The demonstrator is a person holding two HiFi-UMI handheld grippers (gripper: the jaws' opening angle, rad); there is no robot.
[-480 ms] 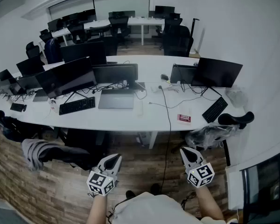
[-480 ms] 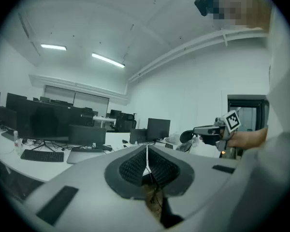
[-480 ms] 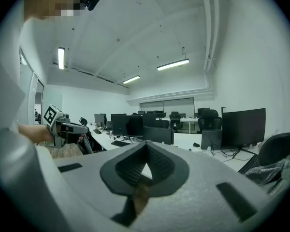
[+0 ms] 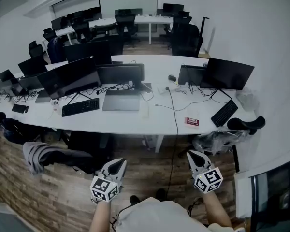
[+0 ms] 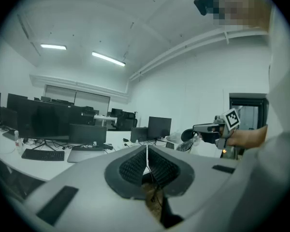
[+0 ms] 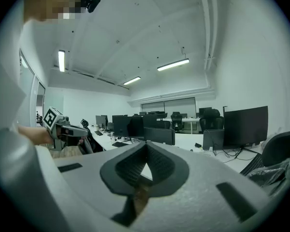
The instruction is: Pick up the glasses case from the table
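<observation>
An open office with white walls and strip lights [image 6: 172, 64] on the ceiling. A long white curved tabletop [image 4: 130, 125] runs across the room above a wood-plank floor [image 4: 43, 197]. It carries dark monitors [image 4: 70, 76], two keyboards [image 4: 80, 107], a shut laptop [image 4: 121, 103] and loose cables. One cable [image 4: 174, 129] drops over the near edge to the floor. A red-and-white box [image 4: 191, 121] lies near that edge. A small dark rounded thing [image 4: 171, 78] lies just left of the right-hand monitors. It may be the case, but it is too small to tell.

More desks [image 4: 150, 19] and black chairs stand at the back. A grey cloth [image 4: 35, 156] drapes a chair on the left, and a plastic bag [image 4: 217, 140] sits on a chair on the right.

The left claw [image 4: 117, 162] and right claw [image 4: 193, 153] hang over the floor, well short of the tabletop. Each has its jaws together and holds nothing.
</observation>
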